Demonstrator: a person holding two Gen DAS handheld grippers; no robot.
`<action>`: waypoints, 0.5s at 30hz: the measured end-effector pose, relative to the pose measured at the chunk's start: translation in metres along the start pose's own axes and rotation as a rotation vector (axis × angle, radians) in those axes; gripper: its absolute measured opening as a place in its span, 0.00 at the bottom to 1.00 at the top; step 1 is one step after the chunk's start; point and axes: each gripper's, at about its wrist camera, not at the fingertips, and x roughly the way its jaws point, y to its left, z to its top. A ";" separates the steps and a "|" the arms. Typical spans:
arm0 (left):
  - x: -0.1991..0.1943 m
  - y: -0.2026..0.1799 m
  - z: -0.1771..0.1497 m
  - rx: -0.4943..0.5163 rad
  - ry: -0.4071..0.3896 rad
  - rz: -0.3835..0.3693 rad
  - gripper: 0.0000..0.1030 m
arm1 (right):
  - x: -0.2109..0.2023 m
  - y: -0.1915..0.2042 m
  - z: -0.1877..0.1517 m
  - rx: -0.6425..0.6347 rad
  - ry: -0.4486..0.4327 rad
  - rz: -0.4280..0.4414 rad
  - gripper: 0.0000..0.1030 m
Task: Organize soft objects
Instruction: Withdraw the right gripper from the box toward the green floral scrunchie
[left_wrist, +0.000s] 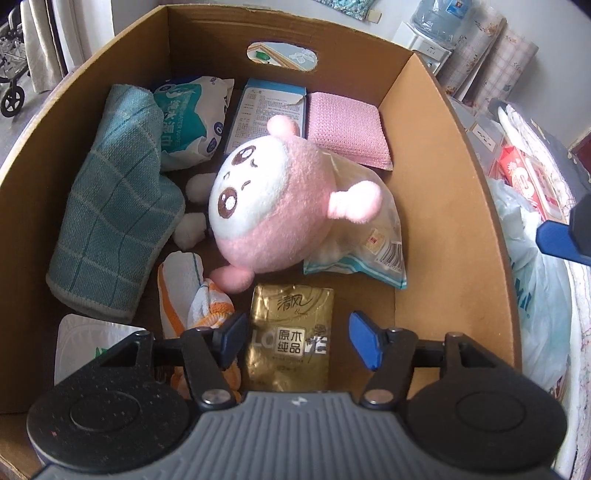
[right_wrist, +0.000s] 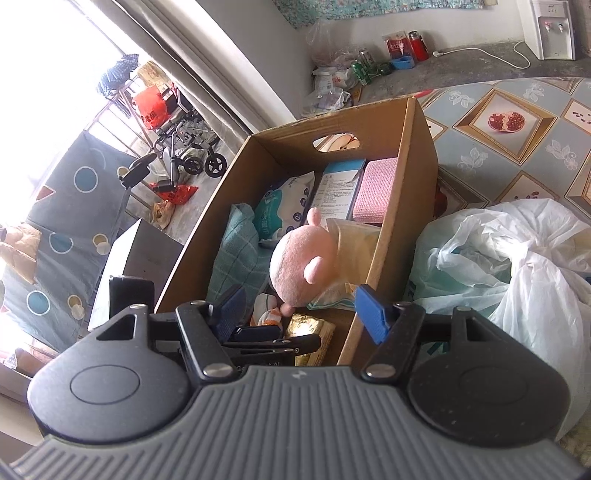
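A cardboard box (left_wrist: 443, 206) holds a pink plush toy (left_wrist: 273, 199), a green checked towel (left_wrist: 114, 221), a wet-wipes pack (left_wrist: 192, 118), a pink cloth (left_wrist: 347, 129), a bag of cotton balls (left_wrist: 369, 251), an orange-and-white cloth (left_wrist: 192, 291) and a gold tissue pack (left_wrist: 291, 332). My left gripper (left_wrist: 297, 339) points down into the box, open. The gold pack lies between its fingers, and neither pad touches it. My right gripper (right_wrist: 301, 315) hangs open over the near end of the box (right_wrist: 391, 236), above the plush toy (right_wrist: 301, 264), with nothing between its fingers.
White plastic bags (right_wrist: 498, 258) lie right of the box on a patterned tablecloth (right_wrist: 517, 147). A blue-and-white carton (left_wrist: 266, 114) and loose cotton balls (left_wrist: 192, 225) lie in the box. A red-and-white packet (left_wrist: 524, 177) lies beyond the bags. A wheelchair (right_wrist: 184, 136) stands on the floor, far left.
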 end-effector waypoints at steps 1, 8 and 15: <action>-0.002 0.000 -0.001 0.001 -0.013 0.001 0.65 | -0.004 -0.001 -0.001 -0.002 -0.009 0.000 0.64; -0.045 -0.007 -0.015 -0.002 -0.193 -0.007 0.66 | -0.058 -0.021 -0.009 -0.001 -0.109 -0.034 0.65; -0.102 -0.051 -0.046 0.129 -0.420 -0.065 0.71 | -0.132 -0.074 -0.027 0.051 -0.227 -0.188 0.68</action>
